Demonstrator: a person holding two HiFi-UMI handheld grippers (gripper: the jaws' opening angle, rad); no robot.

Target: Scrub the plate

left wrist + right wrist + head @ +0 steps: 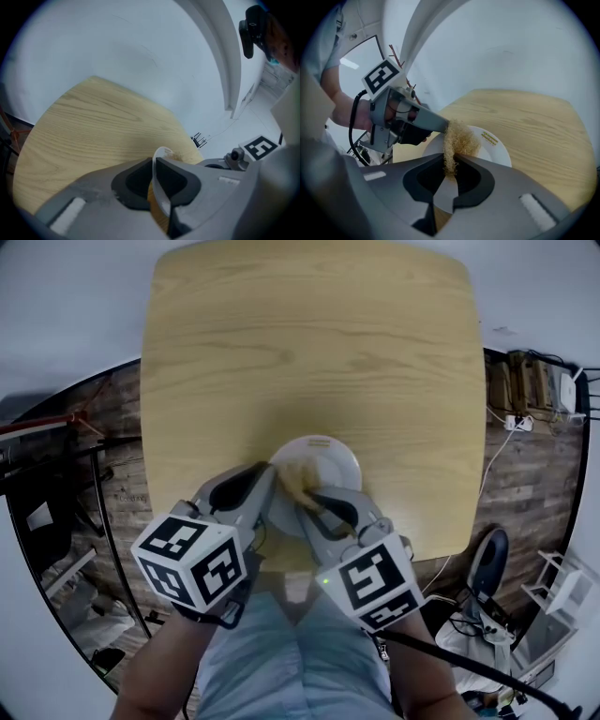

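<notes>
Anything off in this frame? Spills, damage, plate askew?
Nothing stands out. The plate sits on the table. The left gripper is clamped on its rim, and the right gripper holds a fibrous scrubber on it. No spill or damage is visible.

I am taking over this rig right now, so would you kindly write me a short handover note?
Left gripper: shut on the near-left rim of the plate, steadying it.
Right gripper: shut on a tan fibre scrubber, which rests on the plate's face close to the gripped rim.
The plate is near the front edge of the wooden table.
Done: both grips made and the scrubber is on the plate. How much is scrubbed cannot be told.
Left: probably work the scrubber over the rest of the face.
</notes>
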